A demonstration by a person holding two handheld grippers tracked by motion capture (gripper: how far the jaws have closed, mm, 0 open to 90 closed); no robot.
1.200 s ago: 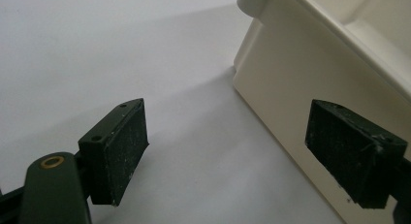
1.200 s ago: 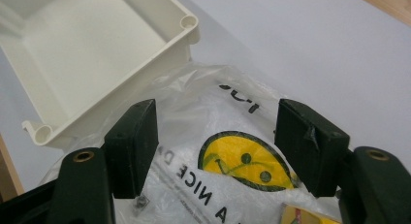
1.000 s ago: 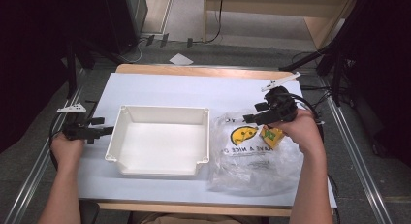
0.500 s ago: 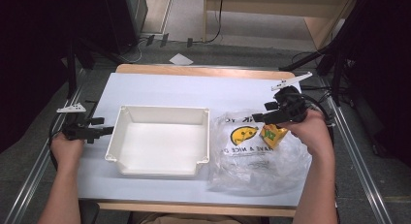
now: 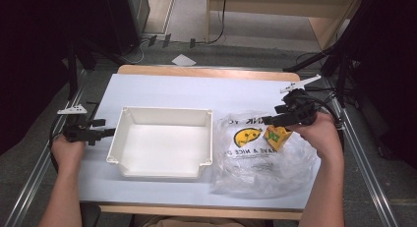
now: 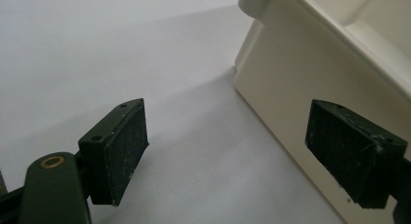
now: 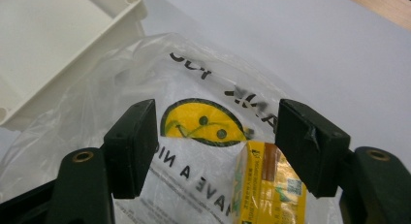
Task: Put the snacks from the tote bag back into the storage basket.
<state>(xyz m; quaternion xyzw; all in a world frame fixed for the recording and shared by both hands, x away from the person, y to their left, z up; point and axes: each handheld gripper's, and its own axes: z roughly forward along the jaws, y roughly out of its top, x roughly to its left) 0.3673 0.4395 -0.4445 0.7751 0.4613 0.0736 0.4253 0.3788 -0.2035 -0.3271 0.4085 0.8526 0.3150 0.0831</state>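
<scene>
White tabletop, dark room all round, cream tray sitting mid-table. Just right of it lies a clear smiley bag with a yellow box standing on it. Right gripper hanging right over that box, jaws spread wide and gripping nothing; from its own view the box sits low and toward the right-hand jaw, not centred in the gap, long axis running toward the camera. Probably needs a small nudge sideways before coming down. Left gripper parked at the tray's left wall, also wide open and empty, far from the box, so clearly the right hand's job
</scene>
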